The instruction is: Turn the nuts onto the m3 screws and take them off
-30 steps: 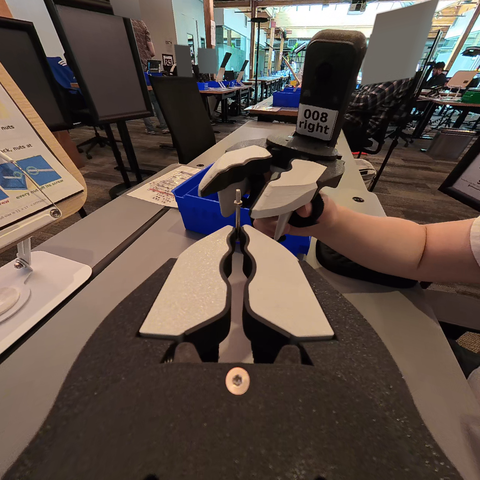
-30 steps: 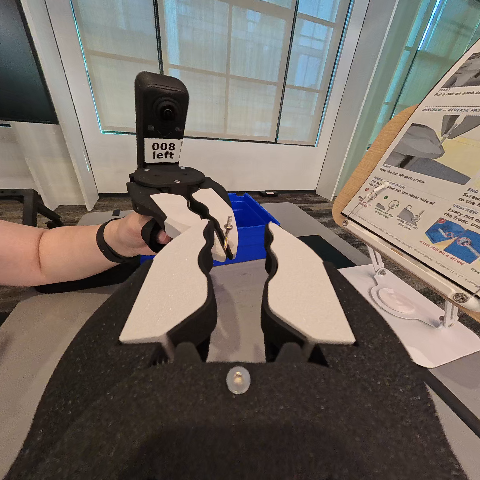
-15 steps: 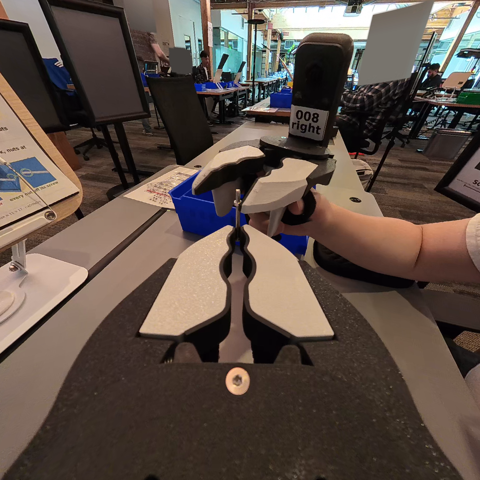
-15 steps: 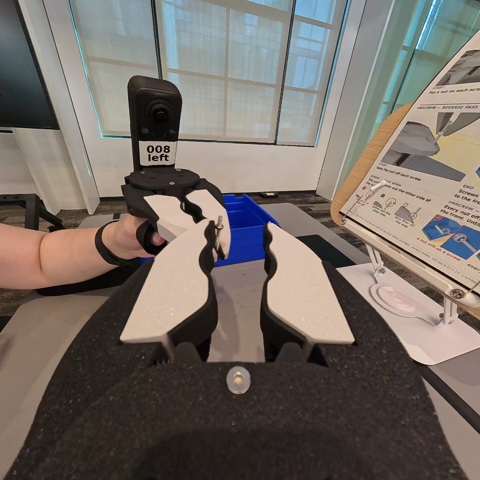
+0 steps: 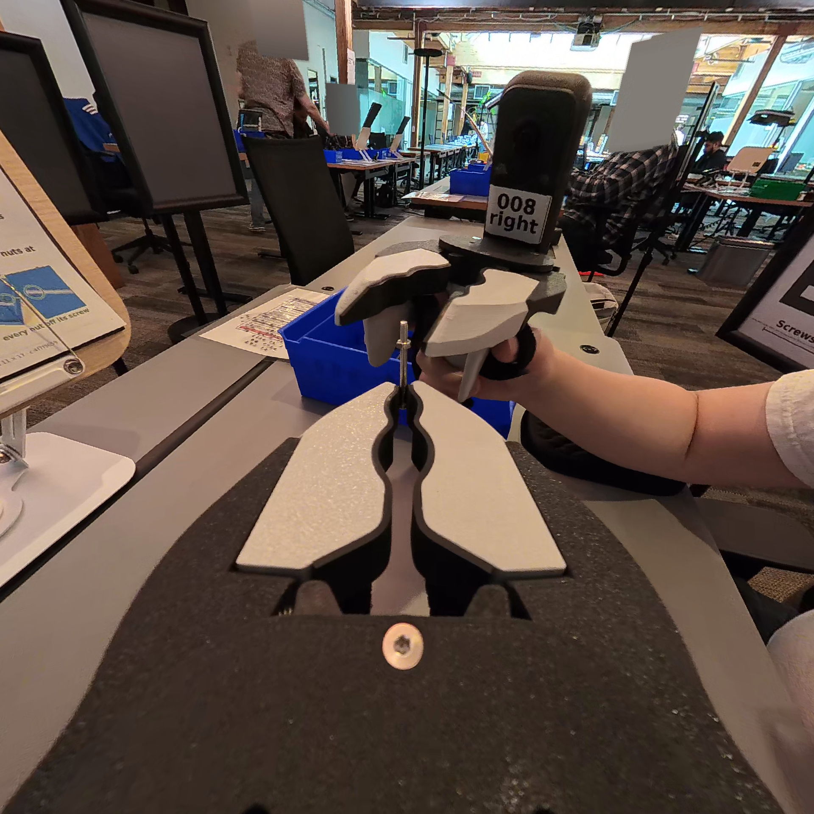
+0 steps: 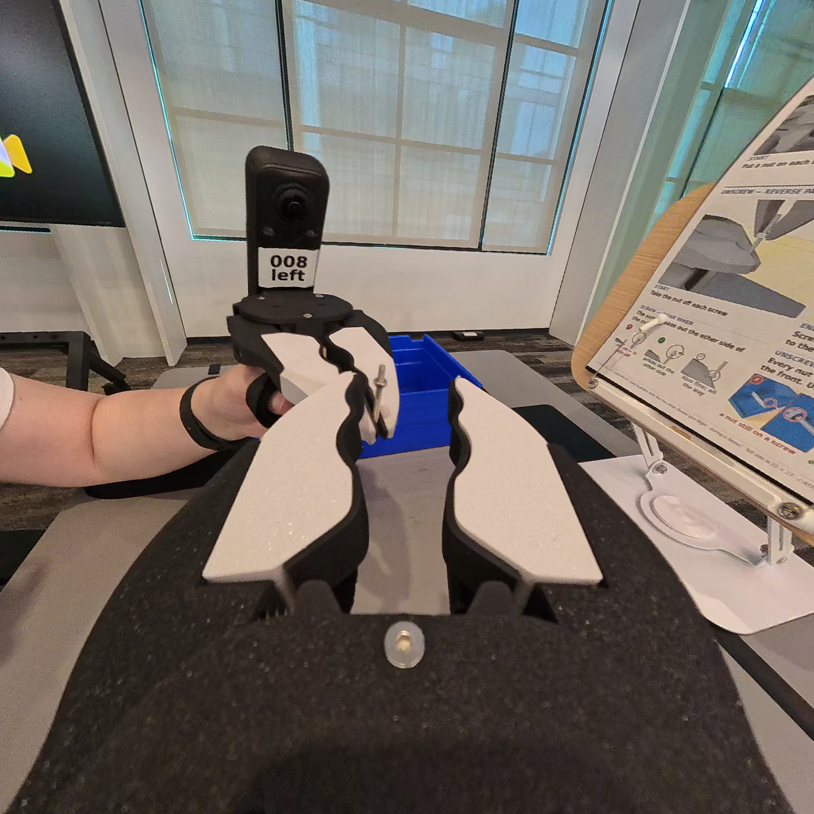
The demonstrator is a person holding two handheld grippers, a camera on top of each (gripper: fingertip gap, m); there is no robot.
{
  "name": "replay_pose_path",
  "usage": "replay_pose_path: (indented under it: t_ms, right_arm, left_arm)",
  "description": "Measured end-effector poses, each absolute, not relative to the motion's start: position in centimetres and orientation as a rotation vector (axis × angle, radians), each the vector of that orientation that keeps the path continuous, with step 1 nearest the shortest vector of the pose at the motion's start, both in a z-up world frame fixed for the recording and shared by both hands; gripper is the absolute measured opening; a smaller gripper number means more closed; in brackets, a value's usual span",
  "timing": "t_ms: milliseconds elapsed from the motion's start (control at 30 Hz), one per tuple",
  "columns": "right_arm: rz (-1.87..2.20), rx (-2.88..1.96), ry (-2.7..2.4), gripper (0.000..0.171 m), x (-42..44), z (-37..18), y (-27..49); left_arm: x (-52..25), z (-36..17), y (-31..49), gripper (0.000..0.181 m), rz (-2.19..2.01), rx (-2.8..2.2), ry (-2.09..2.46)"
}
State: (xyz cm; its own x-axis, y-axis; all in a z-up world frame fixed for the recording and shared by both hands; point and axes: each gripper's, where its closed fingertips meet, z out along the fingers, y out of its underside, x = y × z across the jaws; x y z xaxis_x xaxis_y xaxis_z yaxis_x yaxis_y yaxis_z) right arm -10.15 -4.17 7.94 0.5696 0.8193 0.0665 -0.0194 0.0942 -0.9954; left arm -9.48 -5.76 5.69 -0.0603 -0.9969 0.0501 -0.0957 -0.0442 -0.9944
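Silver screw (image 5: 403,365) is standing upright above the blue bin (image 5: 334,352), a nut (image 5: 403,344) near its top; your left gripper (image 5: 403,392) is pinching its lower end. Your right gripper (image 6: 407,392) is hovering beside it, fingers spread.

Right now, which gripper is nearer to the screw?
Left. The left gripper is shut on the screw; the right gripper is open, with the screw beside its left finger, not gripped.
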Motion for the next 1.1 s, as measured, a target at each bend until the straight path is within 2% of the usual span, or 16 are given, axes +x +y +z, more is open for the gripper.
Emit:
replay_pose_path:
  t_ms: [1100]
  right_arm:
    - [0.737,-1.37,-0.74,0.034,-10.2,8.2,-4.1]
  left_arm:
    - [-9.4,6.0,-6.3,0.002,-1.328,-1.274,1.285]
